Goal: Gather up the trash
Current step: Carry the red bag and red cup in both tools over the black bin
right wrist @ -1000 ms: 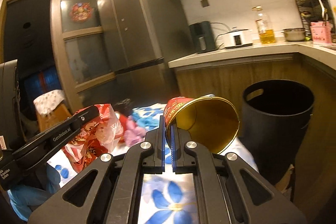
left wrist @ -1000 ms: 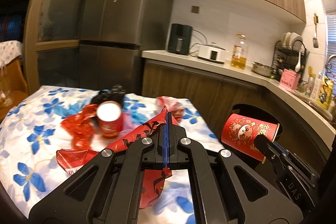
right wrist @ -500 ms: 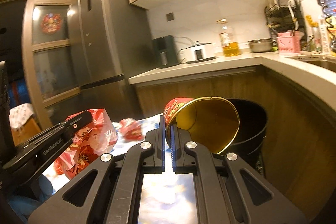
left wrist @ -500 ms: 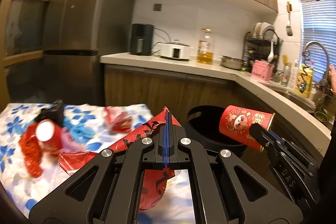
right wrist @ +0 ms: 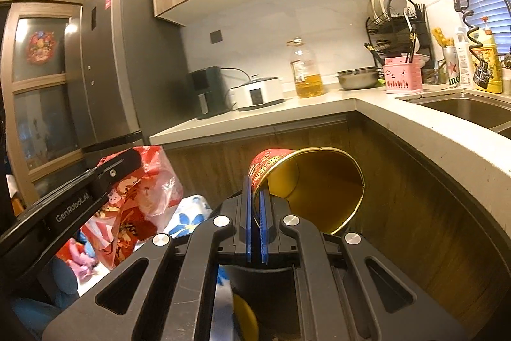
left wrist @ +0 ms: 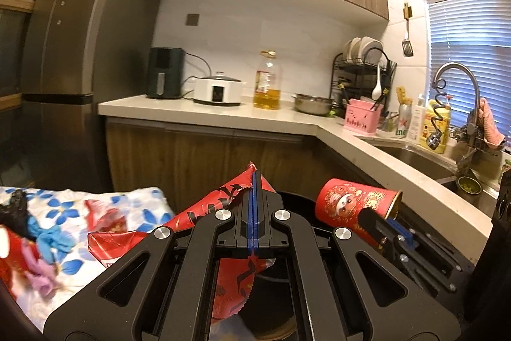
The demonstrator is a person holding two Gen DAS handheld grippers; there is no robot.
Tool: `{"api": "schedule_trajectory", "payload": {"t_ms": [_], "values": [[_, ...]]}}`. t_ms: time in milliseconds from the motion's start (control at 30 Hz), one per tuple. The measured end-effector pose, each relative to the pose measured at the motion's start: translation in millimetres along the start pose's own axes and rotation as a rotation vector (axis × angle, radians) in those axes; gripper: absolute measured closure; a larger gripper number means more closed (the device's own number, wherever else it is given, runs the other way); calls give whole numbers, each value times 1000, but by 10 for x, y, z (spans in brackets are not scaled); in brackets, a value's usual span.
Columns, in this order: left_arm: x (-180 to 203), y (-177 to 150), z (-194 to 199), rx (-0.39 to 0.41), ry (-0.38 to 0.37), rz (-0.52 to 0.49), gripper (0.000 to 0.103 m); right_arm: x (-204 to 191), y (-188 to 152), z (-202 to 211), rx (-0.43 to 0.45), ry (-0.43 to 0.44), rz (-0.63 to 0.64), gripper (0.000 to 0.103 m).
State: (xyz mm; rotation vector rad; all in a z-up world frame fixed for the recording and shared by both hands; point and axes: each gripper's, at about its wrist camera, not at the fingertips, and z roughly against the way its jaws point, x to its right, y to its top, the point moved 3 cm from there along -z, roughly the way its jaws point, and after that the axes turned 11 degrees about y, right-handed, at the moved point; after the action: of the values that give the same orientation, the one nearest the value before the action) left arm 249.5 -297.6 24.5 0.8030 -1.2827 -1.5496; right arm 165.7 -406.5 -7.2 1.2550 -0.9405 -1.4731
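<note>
Our left gripper (left wrist: 254,181) pinches a red wrapper (left wrist: 220,200) above the black bin (left wrist: 298,198); beside it, our right gripper (right wrist: 255,194) clamps the rim of a red paper cup (right wrist: 306,184), tilted sideways over the bin

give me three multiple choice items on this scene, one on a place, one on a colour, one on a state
1. Where does the oil bottle stand?
A. on the counter, between the white cooker and the steel bowl
B. in the sink
C. on the flowered cloth

2. What colour is the inside of the paper cup?
A. white
B. gold
C. blue

3. What state is the left claw in?
A. wide open
B. shut on nothing
C. shut on the red wrapper

Answers: 1 A, it stands on the counter between those two; 2 B, the right wrist view looks into a gold lining; 3 C, the blue pads pinch the wrapper.
</note>
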Motion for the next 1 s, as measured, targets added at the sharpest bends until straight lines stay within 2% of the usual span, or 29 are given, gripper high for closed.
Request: {"api": "schedule_trajectory", "payload": {"t_ms": [433,700,1000], "values": [[307,-50,-503,-33,-107,1,103,271,63,-210,-4,-26,-18,98],[321,-182,-789,-91,-125,12,103,345,46,-350,-31,-30,-13,98],[335,-238,-890,-118,-154,8,103,382,54,-441,-45,-31,-18,98]]}}
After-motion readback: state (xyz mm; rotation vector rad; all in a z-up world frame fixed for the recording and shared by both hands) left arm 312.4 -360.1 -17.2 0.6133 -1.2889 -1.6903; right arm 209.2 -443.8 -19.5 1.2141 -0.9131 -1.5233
